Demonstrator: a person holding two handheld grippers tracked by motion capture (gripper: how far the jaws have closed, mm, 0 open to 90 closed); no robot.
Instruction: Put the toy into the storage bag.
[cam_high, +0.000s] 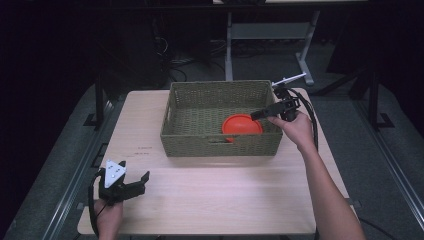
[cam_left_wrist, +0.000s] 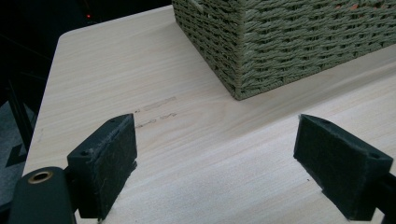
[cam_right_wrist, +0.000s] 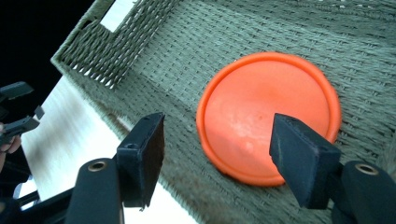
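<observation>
High view, scene: a woven basket stands on the far half of the pale table, with an orange disc lying flat on its floor, toward the near right corner.
High view, right claw: it reaches over the basket's right rim, tips above the disc.
High view, left claw: it rests low at the near left corner of the table, well apart from the basket.
Left gripper view, claw state: the 2 pads stand wide apart, released, with bare table between them; the basket's corner is ahead.
Right gripper view, claw state: released; the 2 pads stand apart above the disc and press on nothing.
Right gripper view, disc: it lies flat on the weave, apart from both pads.
Step in hand: by my reading, the disc is set down in the basket and the right claw is letting go; placing looks done.
Next move: likely lift the right claw straight up, clear of the rim, then draw it back toward the near edge.
Edges: the right and near walls stand close to the claw, so a low sideways pull could snag the rim.
Open room: the near half of the table is bare wood, and the left part of the basket floor is free.
</observation>
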